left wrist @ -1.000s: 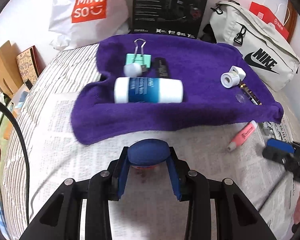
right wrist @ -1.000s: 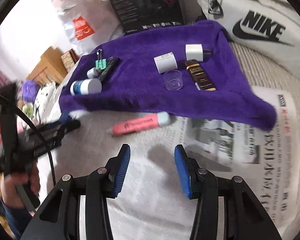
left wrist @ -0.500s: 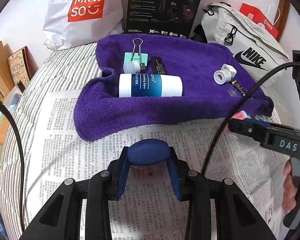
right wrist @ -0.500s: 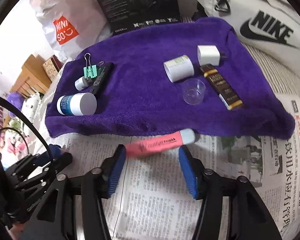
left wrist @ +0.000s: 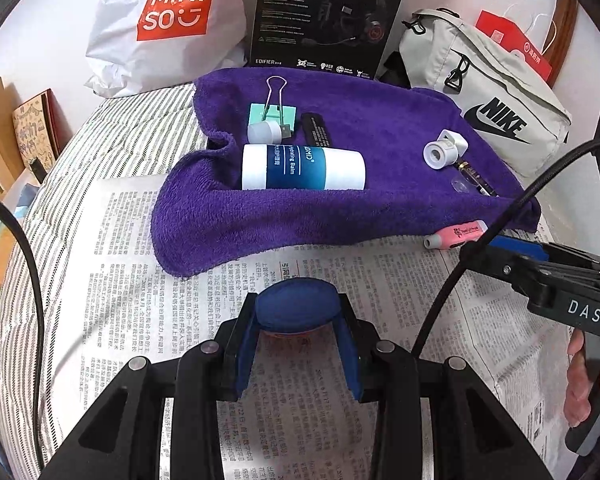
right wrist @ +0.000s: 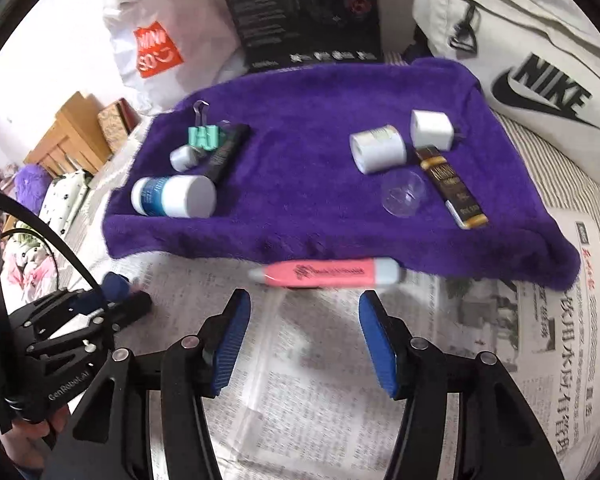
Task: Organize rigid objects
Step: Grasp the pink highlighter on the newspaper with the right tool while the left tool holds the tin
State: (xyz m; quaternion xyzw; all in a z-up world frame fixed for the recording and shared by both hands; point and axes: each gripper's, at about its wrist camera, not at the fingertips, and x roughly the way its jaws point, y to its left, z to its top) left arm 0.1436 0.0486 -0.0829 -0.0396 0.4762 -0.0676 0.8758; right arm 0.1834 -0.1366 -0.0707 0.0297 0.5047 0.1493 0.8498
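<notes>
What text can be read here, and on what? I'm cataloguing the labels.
"MINISO": white shopping bag
"EDIFIER", "HECATE": black box
"NIKE": grey bag
"Balm": white and blue tube
"DAS": right gripper
"GenRobot.AI": left gripper
Newspaper print, pink highlighter, brown bar: too small or blurred.

white wall (left wrist: 40,20), striped bedding (left wrist: 112,128), wooden furniture (right wrist: 66,136)
</notes>
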